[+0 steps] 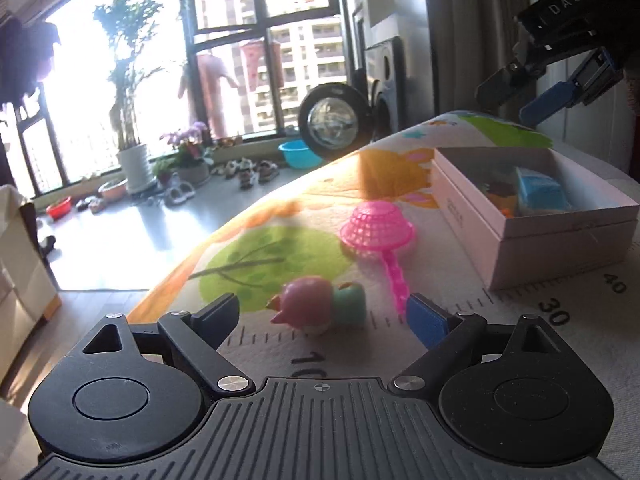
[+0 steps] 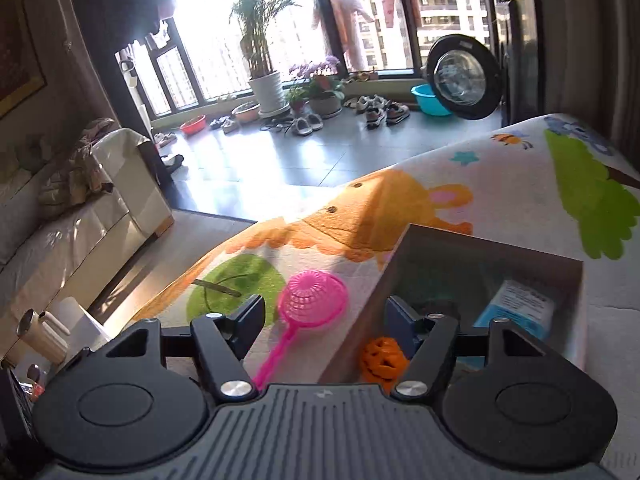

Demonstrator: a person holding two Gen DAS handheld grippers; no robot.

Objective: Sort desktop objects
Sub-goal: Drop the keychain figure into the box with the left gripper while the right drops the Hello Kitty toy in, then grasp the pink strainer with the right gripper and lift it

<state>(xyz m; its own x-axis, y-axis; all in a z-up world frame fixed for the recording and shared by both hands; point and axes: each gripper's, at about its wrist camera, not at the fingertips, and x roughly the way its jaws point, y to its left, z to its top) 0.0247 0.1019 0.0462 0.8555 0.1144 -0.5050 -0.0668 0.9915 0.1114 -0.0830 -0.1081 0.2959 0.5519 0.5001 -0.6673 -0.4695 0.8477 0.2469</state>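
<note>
Toys were what needed sorting, and two sat out on the cartoon play mat: a pink mesh strainer lying dome-up with its bumpy handle trailing back, and a small pink-and-mint figure on its side right in front of the left gripper, whose jaws were spread wide with nothing between them. That figure looked like hard, light plastic, probably a bit slick — I'd pinch it across the rounded body. The strainer seemed thin and flexy, so the handle looked the safer hold. Over the pink box, the right gripper hung spread and empty too; an orange ball and a blue packet already lay inside. Readable stuff: "DAS" on the right gripper's housing, plus ruler numbers 30 and 40 printed on the mat.
</note>
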